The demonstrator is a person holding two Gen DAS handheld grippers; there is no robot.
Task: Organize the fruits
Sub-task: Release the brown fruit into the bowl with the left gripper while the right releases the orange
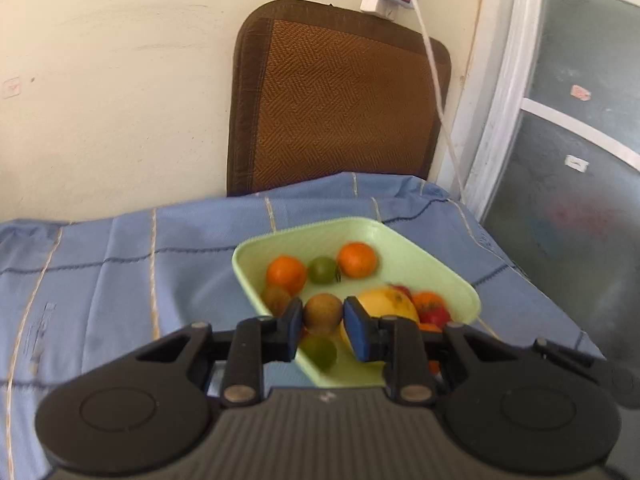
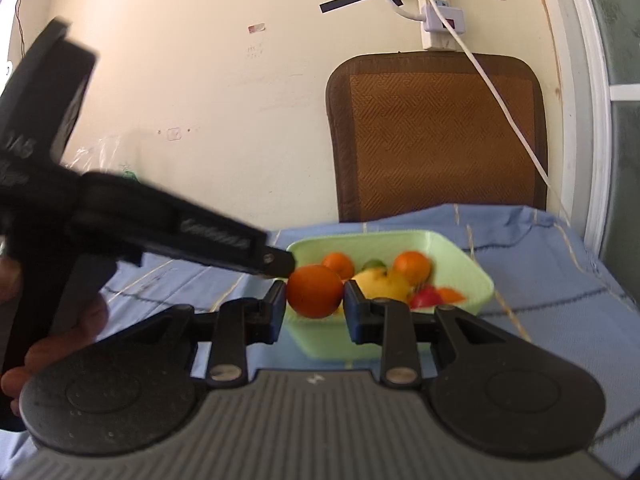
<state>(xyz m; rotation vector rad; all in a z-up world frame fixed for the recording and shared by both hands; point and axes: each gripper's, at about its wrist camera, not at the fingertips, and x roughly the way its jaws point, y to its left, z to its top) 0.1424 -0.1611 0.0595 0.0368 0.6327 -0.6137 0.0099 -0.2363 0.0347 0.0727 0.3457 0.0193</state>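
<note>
From the left wrist, your left hand-held gripper (image 1: 322, 322) pinches a round brown kiwi-like fruit (image 1: 322, 313) between its blue pads, over the near end of the pale green rectangular plastic tray (image 1: 448, 276). The tray sits on the blue checked cloth over the surface (image 1: 120, 264) and already holds two round oranges (image 1: 357, 259), a green lime-like fruit (image 1: 323, 269), a large yellow fruit (image 1: 386, 304) and something red beside it. The fruit is round and held only at its sides — ease the squeeze too early and it will likely drop onto the green fruit below and roll.

From the right wrist, your right hand-held gripper (image 2: 315, 300) pinches a round orange (image 2: 315, 291) above the tray's near rim (image 2: 320, 344). The left tool's black tip reaches in to just beside that orange, perhaps touching it; I cannot tell. That crowding is the main risk — a nudge could knock the orange loose. Released here, it may strike the rim and run off across the cloth.
</note>
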